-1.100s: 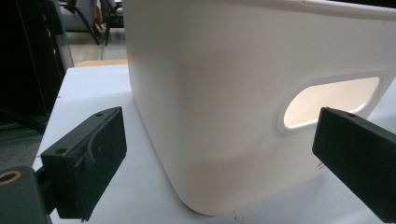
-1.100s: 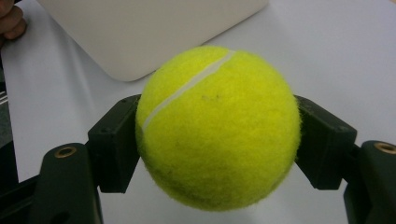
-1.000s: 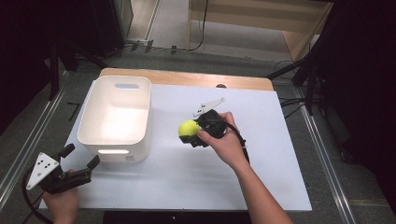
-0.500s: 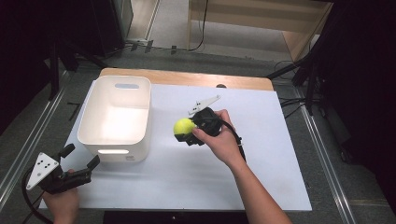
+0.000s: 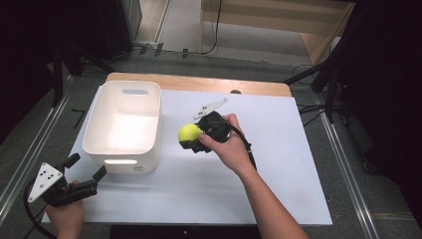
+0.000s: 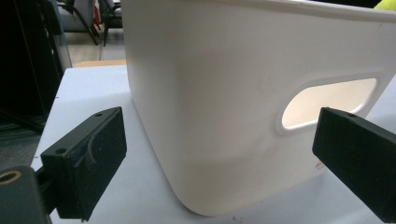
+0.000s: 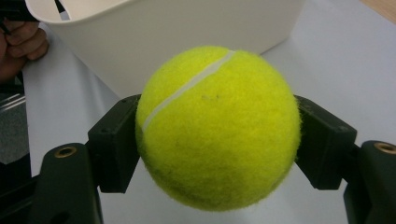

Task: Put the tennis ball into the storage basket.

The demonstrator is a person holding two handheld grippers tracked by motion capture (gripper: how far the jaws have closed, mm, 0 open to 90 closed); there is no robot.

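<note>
The right gripper (image 5: 191, 139) clamps a tennis ball (image 5: 189, 133) between both jaws, above the middle of the table (image 5: 278, 164), just beside the white bin (image 5: 124, 124) (bare surface lies toward the right edge). The left gripper (image 5: 85, 173), jaws spread and empty, sits at the near left corner.

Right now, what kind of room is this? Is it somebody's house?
Probably not a house. It looks like a lab or workshop set up for recording. A white table stands between metal rails, cables trail across the floor, and a person holds a tennis ball beside a white bin.
</note>
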